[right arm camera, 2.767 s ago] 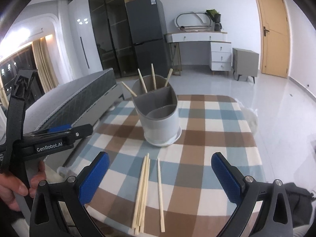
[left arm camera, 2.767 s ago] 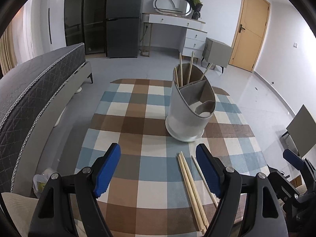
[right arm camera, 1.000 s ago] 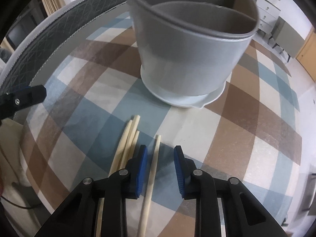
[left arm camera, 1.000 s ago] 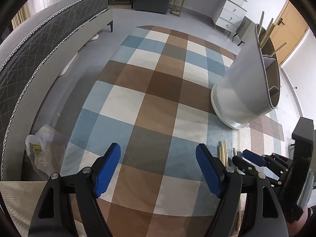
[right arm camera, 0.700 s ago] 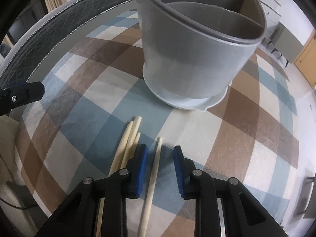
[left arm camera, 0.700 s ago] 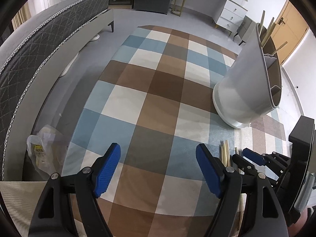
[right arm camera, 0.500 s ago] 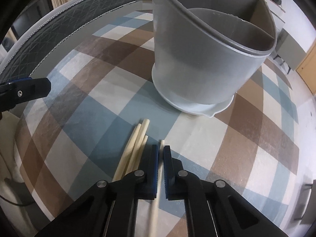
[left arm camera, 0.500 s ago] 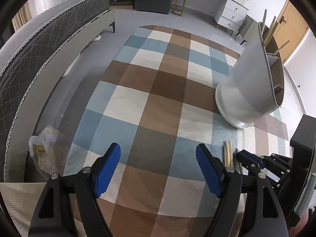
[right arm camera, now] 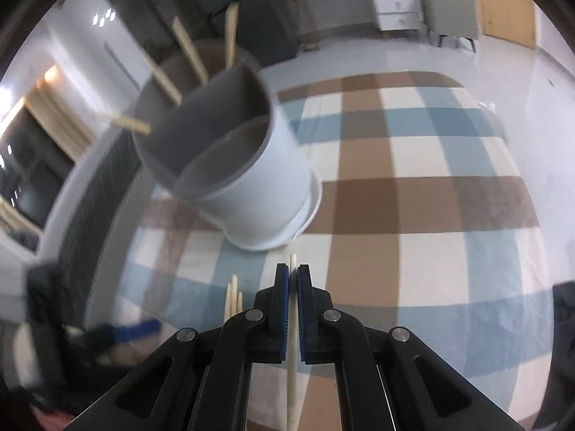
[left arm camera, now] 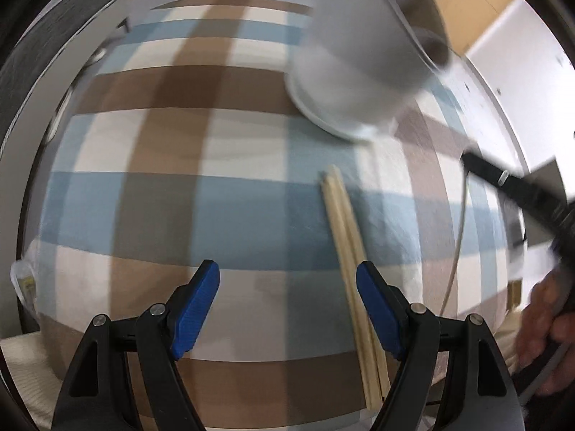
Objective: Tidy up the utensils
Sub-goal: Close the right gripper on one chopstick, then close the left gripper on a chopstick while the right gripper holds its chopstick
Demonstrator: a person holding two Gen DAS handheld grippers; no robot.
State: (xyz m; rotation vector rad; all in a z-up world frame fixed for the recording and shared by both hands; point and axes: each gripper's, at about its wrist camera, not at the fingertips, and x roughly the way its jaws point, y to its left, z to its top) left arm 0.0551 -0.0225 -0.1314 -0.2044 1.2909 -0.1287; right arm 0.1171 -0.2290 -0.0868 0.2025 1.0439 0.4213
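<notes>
Above checkered tablecloth [right arm camera: 424,194], right hand-held gripper [right arm camera: 293,280] level, clamping chopstick [right arm camera: 292,377]

Left wrist view is motion-blurred throughout: the white, grey-lined plastic utensil holder [left arm camera: 363,61] is smeared and cut off by the top edge. The pale wooden chopstick bundle [left arm camera: 350,251] passes behind the left tool's [left arm camera: 287,309] right finger [left arm camera: 377,309]. In the right wrist view, the single chopstick [right arm camera: 293,344] runs off the bottom edge; the blurred left margin is unreadable.
</notes>
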